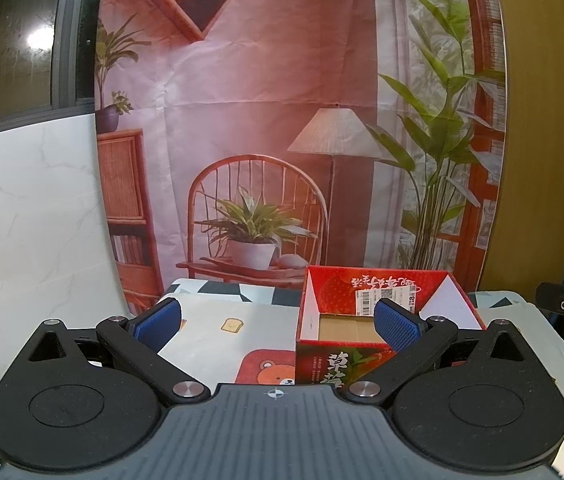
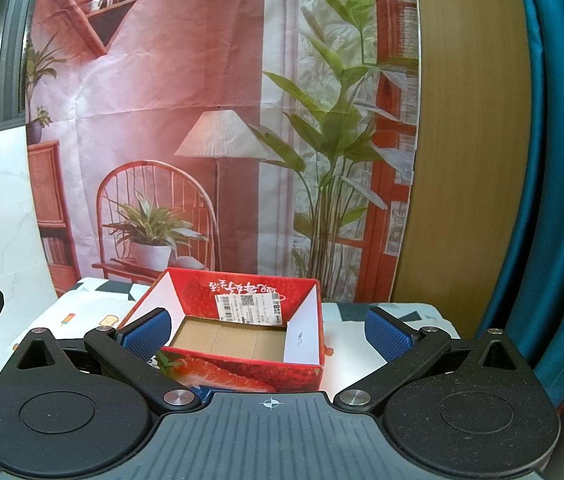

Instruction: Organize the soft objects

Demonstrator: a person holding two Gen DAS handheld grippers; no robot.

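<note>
Spread fingers [image 2: 388,338], red box [image 2: 241,374] between.

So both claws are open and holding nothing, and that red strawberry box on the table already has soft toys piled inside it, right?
Not quite. The red strawberry box is empty: the right wrist view shows only its bare cardboard floor and a shipping label on the inner back wall. The rest holds: the left claw and right claw are both open and hold nothing.

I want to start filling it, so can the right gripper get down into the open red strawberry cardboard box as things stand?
Probably yes. The right gripper is open, holds nothing, and faces the red strawberry cardboard box, whose top is open and whose brown floor shows bare.
</note>
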